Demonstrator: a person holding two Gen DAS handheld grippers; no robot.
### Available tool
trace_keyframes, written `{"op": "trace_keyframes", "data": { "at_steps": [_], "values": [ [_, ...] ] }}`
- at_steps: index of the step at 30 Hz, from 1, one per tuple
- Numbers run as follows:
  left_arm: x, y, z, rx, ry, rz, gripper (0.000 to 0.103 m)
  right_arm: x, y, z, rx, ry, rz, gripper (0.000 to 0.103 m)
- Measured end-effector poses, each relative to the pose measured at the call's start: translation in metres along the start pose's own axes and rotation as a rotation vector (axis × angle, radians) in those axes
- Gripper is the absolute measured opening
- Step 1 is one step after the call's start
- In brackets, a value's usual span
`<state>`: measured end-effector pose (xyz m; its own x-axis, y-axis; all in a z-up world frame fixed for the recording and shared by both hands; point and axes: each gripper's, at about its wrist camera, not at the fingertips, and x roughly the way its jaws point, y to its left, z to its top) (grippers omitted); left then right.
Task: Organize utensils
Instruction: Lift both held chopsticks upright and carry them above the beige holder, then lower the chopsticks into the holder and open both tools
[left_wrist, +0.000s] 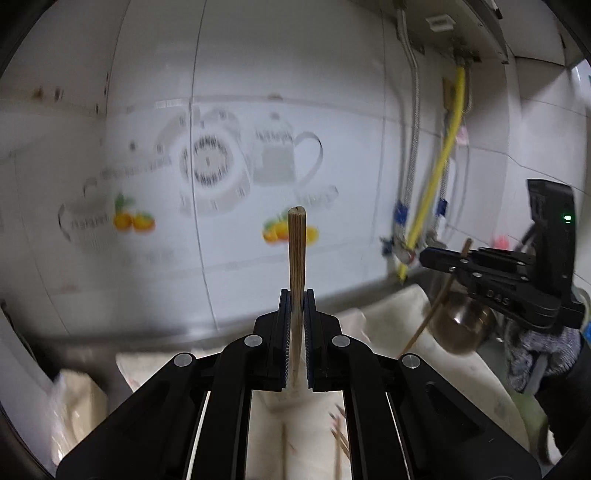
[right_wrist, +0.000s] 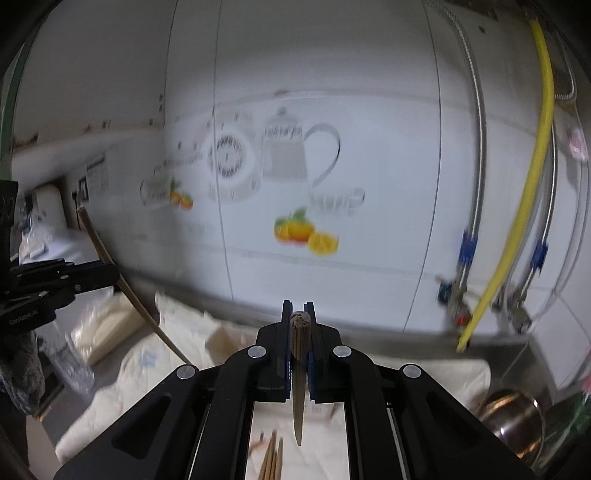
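My left gripper (left_wrist: 296, 295) is shut on a wooden chopstick (left_wrist: 296, 258) that stands upright between the jaws, held above the counter. My right gripper (right_wrist: 298, 308) is shut on a second wooden chopstick (right_wrist: 298, 369), its blunt end up. Each gripper shows in the other's view: the right one (left_wrist: 428, 254) with its chopstick (left_wrist: 436, 306) at the right edge, the left one (right_wrist: 110, 275) with its chopstick (right_wrist: 110, 266) at the left. Several more chopsticks (right_wrist: 271, 459) lie on the white cloth (right_wrist: 166, 350) below; they also show in the left wrist view (left_wrist: 340, 435).
A tiled wall with teapot and orange decals (right_wrist: 284, 155) stands close ahead. A yellow hose (right_wrist: 532, 184) and metal hoses (right_wrist: 476, 129) run down at the right. A steel pot (right_wrist: 513, 424) sits at the right. Plastic bags (right_wrist: 107, 325) lie at the left.
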<state>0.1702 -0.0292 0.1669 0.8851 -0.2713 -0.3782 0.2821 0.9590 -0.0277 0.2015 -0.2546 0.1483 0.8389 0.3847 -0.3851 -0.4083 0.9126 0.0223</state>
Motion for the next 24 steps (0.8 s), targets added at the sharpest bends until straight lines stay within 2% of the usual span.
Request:
{"op": "trace_keyframes", "data": {
  "at_steps": [2, 5, 9, 18, 24],
  "values": [
    [0.007, 0.004, 0.011, -0.009, -0.013, -0.008, 0.006, 0.003, -0.001, 0.014, 0.001, -0.03, -0.014, 0.006],
    [0.021, 0.006, 0.02, 0.021, -0.039, 0.058, 0.006, 0.01, -0.003, 0.028, 0.004, -0.072, -0.043, 0.006],
    [0.056, 0.019, 0.014, -0.027, 0.006, 0.05, 0.006, 0.038, -0.011, 0.031, 0.03, -0.078, -0.065, 0.006],
    [0.11, 0.044, -0.029, -0.104, 0.126, 0.035, 0.006, 0.097, -0.023, -0.007, 0.07, 0.042, -0.064, 0.006],
    [0.129, 0.05, -0.051, -0.129, 0.193, 0.02, 0.006, 0.112, -0.025, -0.024, 0.074, 0.089, -0.062, 0.006]
  ]
}}
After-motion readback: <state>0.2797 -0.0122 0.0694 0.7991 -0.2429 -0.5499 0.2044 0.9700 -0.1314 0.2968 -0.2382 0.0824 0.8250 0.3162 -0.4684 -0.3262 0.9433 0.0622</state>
